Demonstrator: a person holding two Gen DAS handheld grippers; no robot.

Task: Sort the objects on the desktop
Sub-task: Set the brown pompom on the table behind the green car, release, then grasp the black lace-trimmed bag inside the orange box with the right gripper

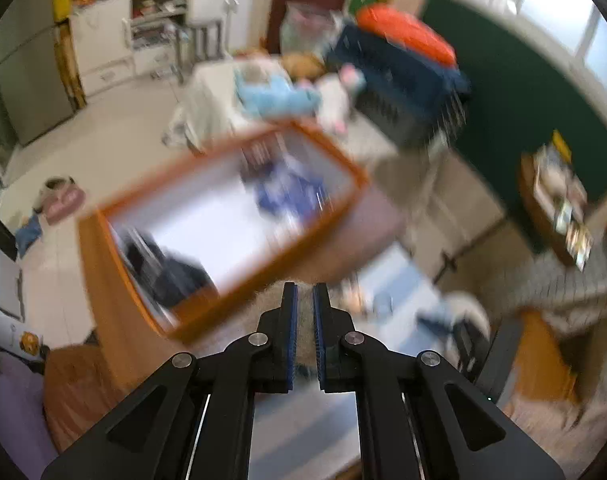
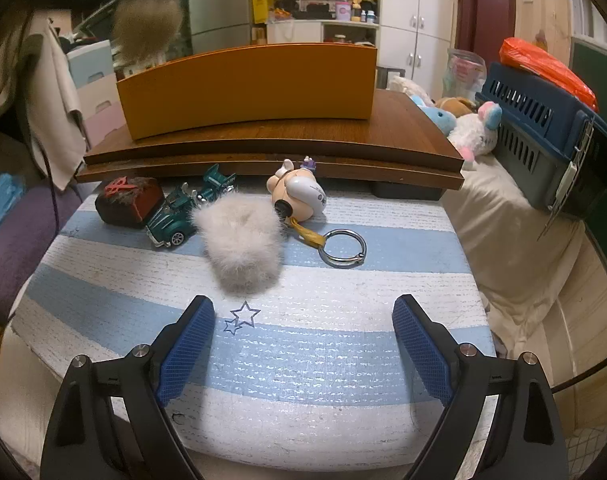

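Note:
My left gripper is shut on a brown fluffy pom-pom, whose fur shows between the pads. It hangs just short of the orange box, whose white inside holds blue and dark items, all blurred. In the right wrist view the same brown pom-pom hangs in the air above and to the left of the orange box. My right gripper stands open and empty over the striped mat. Beyond it lie a white pom-pom, a green toy car, a dark red block and a figurine keychain with a metal ring.
The orange box stands on a raised wooden shelf behind the mat. A blue pet carrier with an orange bag on top and plush toys sit to the right. Purple cloth lies at the left.

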